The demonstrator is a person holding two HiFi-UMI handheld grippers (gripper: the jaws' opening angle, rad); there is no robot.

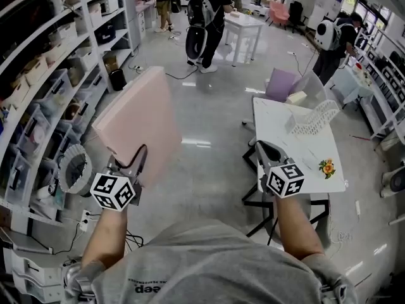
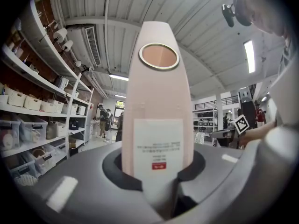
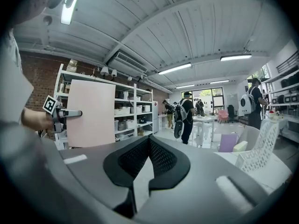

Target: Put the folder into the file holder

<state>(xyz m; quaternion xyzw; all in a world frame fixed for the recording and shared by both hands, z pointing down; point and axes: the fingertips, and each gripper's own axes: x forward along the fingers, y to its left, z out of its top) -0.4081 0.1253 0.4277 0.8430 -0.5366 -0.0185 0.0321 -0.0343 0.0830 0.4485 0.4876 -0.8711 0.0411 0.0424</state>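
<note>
Starting with the head view: the left gripper (image 1: 131, 163) is clamped on the lower edge of a pink folder (image 1: 136, 119), which it holds up in the air over the floor, beside the storage shelves (image 1: 44, 87) at the left. The folder is well apart from the white table (image 1: 316, 151) at the right. A white lattice file holder (image 1: 313, 119) stands on the far part of that table, with nothing visible in it. The right gripper (image 1: 262, 147) hangs at the table's near edge with its jaws brought together and nothing between them. A small flower decoration (image 1: 327, 168) lies on the table near its right edge.

Left gripper view: the folder's spine (image 2: 156, 92) rises upright from between the jaws, and both pads press on it. A round finger hole (image 2: 159, 56) sits near the top of the spine, and a white label (image 2: 158, 146) with a red mark sits just above the grip.

Right gripper view: the jaw tips meet and the right gripper (image 3: 149, 141) is empty. The folder (image 3: 91, 113) shows at the left, held by the left gripper (image 3: 74, 113). The file holder (image 3: 261, 146) stands on the table (image 3: 275, 171) at the right.
</note>
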